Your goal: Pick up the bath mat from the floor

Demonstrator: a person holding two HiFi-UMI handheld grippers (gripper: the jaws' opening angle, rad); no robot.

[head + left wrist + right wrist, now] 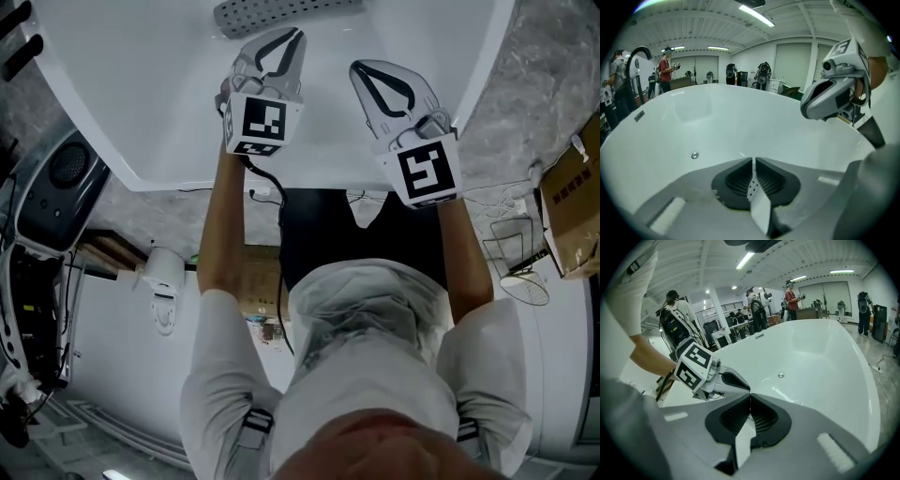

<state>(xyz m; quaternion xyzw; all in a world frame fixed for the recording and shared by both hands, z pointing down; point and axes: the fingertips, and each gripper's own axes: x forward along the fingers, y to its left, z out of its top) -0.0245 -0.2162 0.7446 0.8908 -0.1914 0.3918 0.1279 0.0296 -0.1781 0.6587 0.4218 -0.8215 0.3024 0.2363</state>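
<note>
The left gripper (284,47) and the right gripper (367,77) are both hanging over the white bathtub (141,112), side by side and well apart from each other, each pointing forward and down into the basin. The bath mat (281,13), a grey perforated strip, is lying on the tub's floor toward its far end, with only its near part showing at the top of the head view; it is sitting just beyond the left gripper's tips and nothing is touching it. Neither gripper view is catching the mat; both are looking across the smooth inner wall, where a small round metal fitting (694,155) is showing.

The step in hand, as I judge it, is the reach toward the mat. To do it well, the jaws need opening before they arrive, since a flat mat offers only an edge. Sliding one jaw under the near edge and pinching there, with each gripper taking its own end of that edge, should be keeping the mat from folding or dragging on the slick floor. A mat like this may be clinging by suction, so peeling from the edge looks safer than pulling straight up.

In their own views both pairs of jaws are standing pressed together along the middle line, with nothing between them and nothing touched
</note>
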